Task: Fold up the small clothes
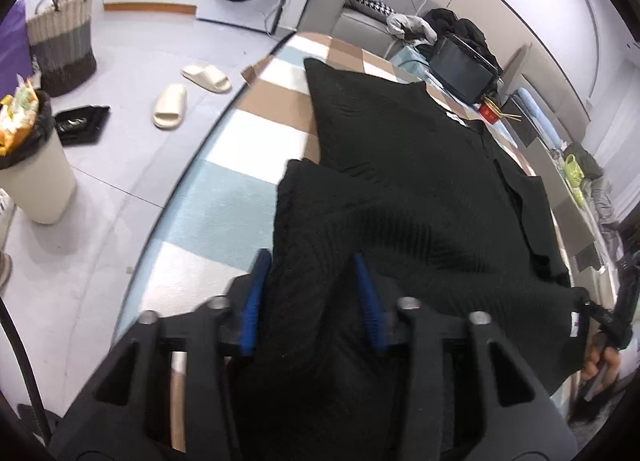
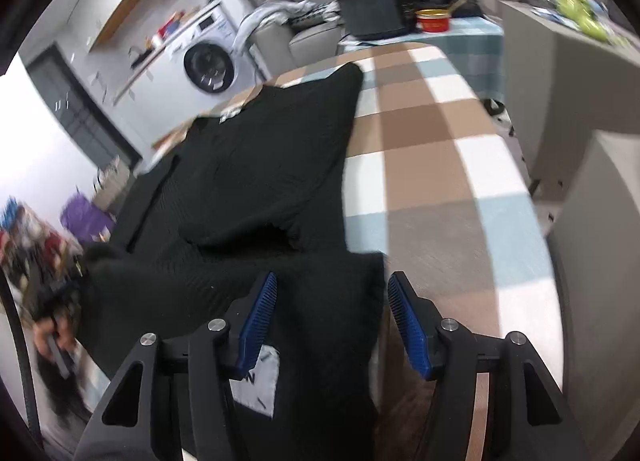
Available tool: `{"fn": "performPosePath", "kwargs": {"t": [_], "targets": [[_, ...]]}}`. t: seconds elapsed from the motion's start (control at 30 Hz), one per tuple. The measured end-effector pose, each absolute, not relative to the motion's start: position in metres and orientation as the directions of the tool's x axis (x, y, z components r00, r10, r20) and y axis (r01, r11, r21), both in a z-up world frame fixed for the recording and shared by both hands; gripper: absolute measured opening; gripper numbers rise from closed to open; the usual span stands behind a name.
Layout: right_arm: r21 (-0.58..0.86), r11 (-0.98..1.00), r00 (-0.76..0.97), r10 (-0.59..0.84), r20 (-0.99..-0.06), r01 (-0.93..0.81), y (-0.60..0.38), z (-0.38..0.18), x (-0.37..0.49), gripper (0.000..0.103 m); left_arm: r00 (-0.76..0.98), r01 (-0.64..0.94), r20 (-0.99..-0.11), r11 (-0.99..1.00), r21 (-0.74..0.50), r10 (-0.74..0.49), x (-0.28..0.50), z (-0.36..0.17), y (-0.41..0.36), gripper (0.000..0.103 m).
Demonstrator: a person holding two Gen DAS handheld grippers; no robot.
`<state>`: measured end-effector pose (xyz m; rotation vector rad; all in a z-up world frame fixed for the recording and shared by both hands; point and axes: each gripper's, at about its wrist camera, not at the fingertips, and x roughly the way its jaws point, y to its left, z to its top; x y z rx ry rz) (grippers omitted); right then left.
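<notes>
Your left gripper (image 1: 310,285) tilts down over the black ribbed garment (image 1: 400,189), blue pads parted with a fold of knit between them, not pinched. That garment lies spread on the checked table (image 1: 224,201). Left view alone shows slippers (image 1: 188,91) and bin (image 1: 36,177). Your right gripper (image 2: 332,301) spreads wider over the hem, its white label (image 2: 260,381) showing.

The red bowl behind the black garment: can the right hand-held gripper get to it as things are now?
Probably yes. The red bowl stands beyond the far end of the checked cloth, and the strip beside the black garment looks bare. The right hand-held gripper is open, with garment fabric between its pads.
</notes>
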<state>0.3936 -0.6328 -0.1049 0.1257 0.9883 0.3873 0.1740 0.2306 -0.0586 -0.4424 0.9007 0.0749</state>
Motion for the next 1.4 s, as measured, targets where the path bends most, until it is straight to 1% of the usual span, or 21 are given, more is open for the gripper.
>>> {"fn": "performPosePath", "kwargs": {"t": [0.03, 0.07, 0.1, 0.13, 0.2, 0.3, 0.5, 0.73, 0.87, 0.93, 0.97, 1.0, 1.03, 1.1, 1.13, 1.17, 1.4], "targets": [[0.266, 0.926, 0.487, 0.368, -0.792, -0.267, -0.630, -0.107, 0.395, 0.045, 0.620, -0.238, -0.777, 0.918, -0.317, -0.108, 0.179, -0.060, 0.227, 0.028], [0.248, 0.929, 0.483, 0.356, -0.800, -0.273, -0.625, -0.109, 0.397, 0.041, 0.620, -0.228, -0.779, 0.927, -0.299, -0.099, 0.180, -0.060, 0.223, 0.024], [0.240, 0.929, 0.478, 0.352, -0.805, -0.281, -0.623, -0.111, 0.397, 0.033, 0.620, -0.214, -0.778, 0.932, -0.292, -0.101, 0.180, -0.060, 0.221, 0.017], [0.227, 0.931, 0.482, 0.345, -0.805, -0.287, -0.621, -0.111, 0.396, 0.030, 0.623, -0.193, -0.775, 0.937, -0.291, -0.112, 0.180, -0.060, 0.217, 0.015], [0.204, 0.928, 0.486, 0.340, -0.805, -0.312, -0.617, -0.110, 0.392, 0.023, 0.625, -0.180, -0.773, 0.943, -0.278, -0.109, 0.178, -0.059, 0.214, 0.013], [0.184, 0.927, 0.484, 0.332, -0.810, -0.328, -0.616, -0.110, 0.384, 0.021, 0.626, -0.164, -0.773, 0.952, -0.258, -0.102, 0.171, -0.059, 0.208, 0.013], [0.182, 0.928, 0.482, 0.328, -0.813, -0.324, -0.626, -0.109, 0.360, 0.021, 0.624, -0.130, -0.776, 0.966, -0.224, -0.096, 0.142, -0.057, 0.193, 0.013], [0.214, 0.931, 0.483, 0.339, -0.807, -0.296, -0.652, -0.105, 0.308, 0.021, 0.624, -0.110, -0.772, 0.966, -0.235, -0.117, 0.075, -0.053, 0.187, 0.014], [0.212, 0.934, 0.502, 0.336, -0.797, -0.288, -0.653, -0.106, 0.296, 0.023, 0.632, -0.112, -0.769, 0.970, -0.216, -0.098, 0.059, -0.050, 0.185, 0.016], [0.235, 0.936, 0.497, 0.341, -0.798, -0.263, -0.659, -0.106, 0.299, 0.032, 0.628, -0.126, -0.773, 0.969, -0.214, -0.089, 0.052, -0.047, 0.186, 0.020], [0.263, 0.932, 0.492, 0.356, -0.794, -0.251, -0.665, -0.102, 0.299, 0.034, 0.629, -0.136, -0.774, 0.968, -0.212, -0.081, 0.047, -0.044, 0.188, 0.025], [0.272, 0.930, 0.495, 0.363, -0.790, -0.249, -0.668, -0.100, 0.296, 0.038, 0.633, -0.140, -0.770, 0.967, -0.214, -0.079, 0.041, -0.042, 0.189, 0.031], [0.274, 0.929, 0.503, 0.365, -0.783, -0.248, -0.674, -0.096, 0.292, 0.042, 0.644, -0.143, -0.761, 0.964, -0.225, -0.082, 0.035, -0.038, 0.192, 0.035], [0.277, 0.925, 0.505, 0.375, -0.777, -0.260, -0.684, -0.089, 0.282, 0.042, 0.656, -0.147, -0.750, 0.960, -0.237, -0.084, 0.022, -0.034, 0.196, 0.049], [0.289, 0.920, 0.495, 0.387, -0.778, -0.264, -0.690, -0.087, 0.276, 0.043, 0.658, -0.148, -0.748, 0.960, -0.238, -0.084, 0.018, -0.033, 0.196, 0.052], [0.301, 0.915, 0.488, 0.398, -0.777, -0.268, -0.694, -0.087, 0.270, 0.043, 0.661, -0.144, -0.746, 0.961, -0.236, -0.084, 0.010, -0.030, 0.196, 0.053], [0.410, 0.851, 0.378, 0.516, -0.769, -0.328, -0.707, -0.095, 0.236, 0.044, 0.637, -0.131, -0.766, 0.966, -0.224, -0.091, -0.014, -0.032, 0.189, 0.054]]}}
